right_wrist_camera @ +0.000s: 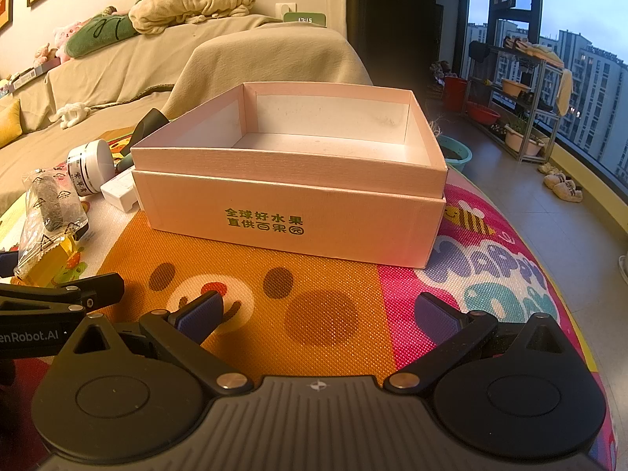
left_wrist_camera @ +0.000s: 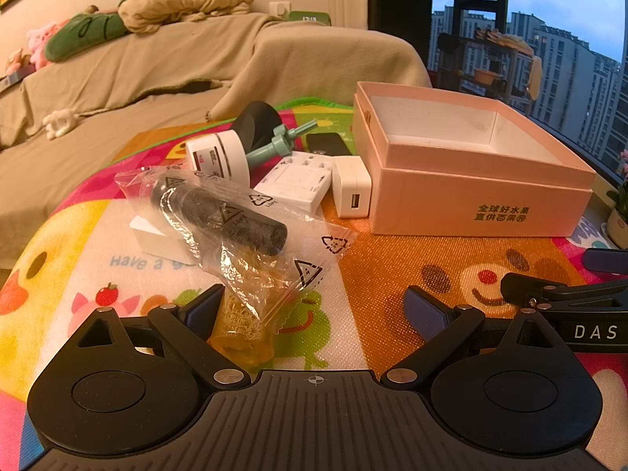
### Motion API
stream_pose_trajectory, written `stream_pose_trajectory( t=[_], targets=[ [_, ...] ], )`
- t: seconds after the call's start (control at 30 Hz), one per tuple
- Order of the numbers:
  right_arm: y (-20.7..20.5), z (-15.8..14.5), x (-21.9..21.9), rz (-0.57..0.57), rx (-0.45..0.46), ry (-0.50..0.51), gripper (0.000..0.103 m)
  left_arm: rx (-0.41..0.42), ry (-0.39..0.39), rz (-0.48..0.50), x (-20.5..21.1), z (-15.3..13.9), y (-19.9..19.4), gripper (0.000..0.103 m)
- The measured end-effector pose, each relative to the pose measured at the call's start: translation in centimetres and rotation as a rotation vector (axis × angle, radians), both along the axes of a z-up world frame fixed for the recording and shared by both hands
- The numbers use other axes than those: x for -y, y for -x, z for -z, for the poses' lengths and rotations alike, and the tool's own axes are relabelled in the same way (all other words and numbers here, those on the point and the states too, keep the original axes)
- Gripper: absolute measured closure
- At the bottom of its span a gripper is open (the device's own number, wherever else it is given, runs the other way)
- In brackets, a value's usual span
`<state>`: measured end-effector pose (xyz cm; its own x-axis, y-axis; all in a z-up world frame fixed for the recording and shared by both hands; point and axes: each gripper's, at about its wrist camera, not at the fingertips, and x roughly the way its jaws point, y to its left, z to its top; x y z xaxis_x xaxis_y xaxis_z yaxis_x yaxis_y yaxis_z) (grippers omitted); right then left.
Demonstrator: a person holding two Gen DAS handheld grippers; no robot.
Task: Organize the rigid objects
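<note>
Nearest of all, the left tongs (left_wrist_camera: pixel 314 306) are seen held wide apart and low over the table (left_wrist_camera: pixel 376 274), with nothing gripped. A yellow piece (left_wrist_camera: pixel 241 337) is lying just beside the left finger, but whether it is being touched cannot be told. From there a clear plastic bag (left_wrist_camera: pixel 235 231) is spread out, and a black tube (left_wrist_camera: pixel 219 212) is wrapped inside it. Recycling triangles and the word "LDPE" are printed on the bag. Under it, the words "Have a" can be read on the play mat.

Further back, a white round jar (left_wrist_camera: pixel 219 153) with red and black writing too small to read is seen, then a teal plastic part (left_wrist_camera: pixel 278 141), a white power strip (left_wrist_camera: pixel 294 180) and a white USB charger (left_wrist_camera: pixel 352 186). To the right of all these, the pink box (right_wrist_camera: pixel 290 212) is standing open and empty. Two lines of green Chinese writing are printed on its front: "全球好水果" and "直供百果园".

On the right, the right tongs (right_wrist_camera: pixel 318 314) are also held wide apart, empty, and pointed at the box front. "DAS" is printed on one gripper body and "enRobot.AI" on the other. "17:15" is shown on a green clock (right_wrist_camera: pixel 305 18) far behind.

Nothing seems to have been packed yet, so the first pick is likely in hand. Next, the bagged tube probably needs to be gripped by the left tongs and lifted over the box wall. The bag is slippery, so the hard tube should be squeezed, not the loose plastic.
</note>
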<state>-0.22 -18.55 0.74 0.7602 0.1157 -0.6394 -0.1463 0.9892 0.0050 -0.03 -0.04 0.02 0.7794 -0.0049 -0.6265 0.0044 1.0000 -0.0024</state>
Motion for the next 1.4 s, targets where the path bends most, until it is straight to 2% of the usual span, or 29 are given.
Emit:
stream_pose_trajectory(
  t=[1.1,1.4],
  targets=[
    [-0.13,-0.04,0.04,0.0,-0.005,-0.006,0.0,-0.001,-0.004,0.0,0.06,0.01,-0.04,0.004],
    [-0.8,-0.42,0.27,-0.037,-0.05,-0.001,0.0,-0.001,-0.005,0.001,0.08,0.06,-0.14,0.004]
  ],
)
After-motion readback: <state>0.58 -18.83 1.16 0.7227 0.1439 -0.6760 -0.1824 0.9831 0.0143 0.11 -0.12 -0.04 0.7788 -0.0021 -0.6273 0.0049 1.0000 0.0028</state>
